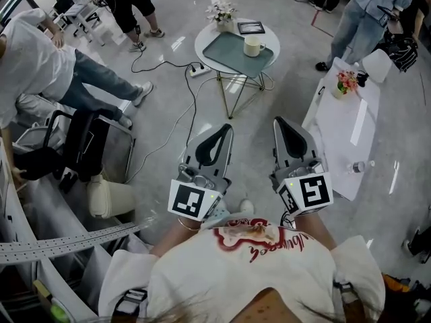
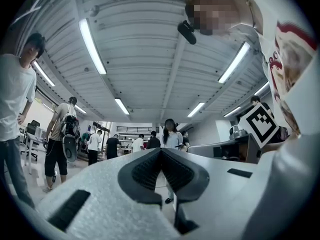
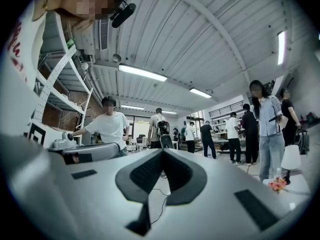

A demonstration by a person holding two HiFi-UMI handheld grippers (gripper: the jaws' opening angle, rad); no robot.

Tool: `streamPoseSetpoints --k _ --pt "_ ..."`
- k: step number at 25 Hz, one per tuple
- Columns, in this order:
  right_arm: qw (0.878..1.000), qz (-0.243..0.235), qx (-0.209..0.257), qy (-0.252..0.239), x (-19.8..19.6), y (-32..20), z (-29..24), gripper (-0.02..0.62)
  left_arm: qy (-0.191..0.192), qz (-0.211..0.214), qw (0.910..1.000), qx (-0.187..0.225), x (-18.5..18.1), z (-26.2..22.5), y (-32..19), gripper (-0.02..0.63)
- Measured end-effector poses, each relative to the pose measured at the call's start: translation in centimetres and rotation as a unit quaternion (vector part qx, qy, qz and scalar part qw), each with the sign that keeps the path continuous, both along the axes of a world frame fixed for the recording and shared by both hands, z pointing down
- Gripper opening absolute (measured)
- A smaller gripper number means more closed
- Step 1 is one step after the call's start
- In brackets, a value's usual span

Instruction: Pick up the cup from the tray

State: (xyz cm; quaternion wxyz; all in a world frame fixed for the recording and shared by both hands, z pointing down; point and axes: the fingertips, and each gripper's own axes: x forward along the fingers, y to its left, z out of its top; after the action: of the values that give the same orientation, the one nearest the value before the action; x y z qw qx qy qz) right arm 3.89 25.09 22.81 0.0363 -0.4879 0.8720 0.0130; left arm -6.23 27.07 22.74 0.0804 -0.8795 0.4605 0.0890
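A flower vase [image 1: 222, 13] and framed picture [image 1: 250, 27] share the round table [image 1: 271, 39].

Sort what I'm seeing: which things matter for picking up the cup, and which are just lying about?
For the job: cup; tray; left gripper; right gripper, both shut, empty.
Lying about: picture frame; flowers; power strip; bottle.

At twelve o'clock the frame [image 1: 250, 27] just beyond the cup [image 1: 254, 46] is too small to read, and the person [image 1: 357, 15] at one o'clock is cut off by the top edge.
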Motion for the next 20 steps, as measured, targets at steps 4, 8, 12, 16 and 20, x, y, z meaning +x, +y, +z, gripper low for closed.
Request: streamPoseSetpoints --k 4,8,12,16,20 --pt "1.000 0.009 0.013 -0.009 1.5 0.0 -0.2 0.025 -0.001 -0.005 1.0000 -0.001 0.8 0.4 -0.1 0.012" --pt "0.999 0.022 0.022 -0.016 3.8 -0.4 -0.3 0.025 -0.009 -0.013 0.9999 -0.002 1.7 0.9 -0.2 0.012" --pt "0.999 0.016 0.030 -0.012 4.8 -0.8 -0.8 0.026 -0.007 -0.032 0.9995 0.001 1.6 0.4 -0.5 0.012" --pt "1.000 0.009 0.013 -0.012 5.3 -2.7 0.2 0.026 0.004 -0.051 0.9986 -0.016 1.4 1.3 -1.7 0.012" --pt "1.000 0.016 0.004 -0.014 6.5 -6.1 1.4 0.026 0.002 -0.050 0.9984 -0.024 2.3 2.3 -4.8 0.012"
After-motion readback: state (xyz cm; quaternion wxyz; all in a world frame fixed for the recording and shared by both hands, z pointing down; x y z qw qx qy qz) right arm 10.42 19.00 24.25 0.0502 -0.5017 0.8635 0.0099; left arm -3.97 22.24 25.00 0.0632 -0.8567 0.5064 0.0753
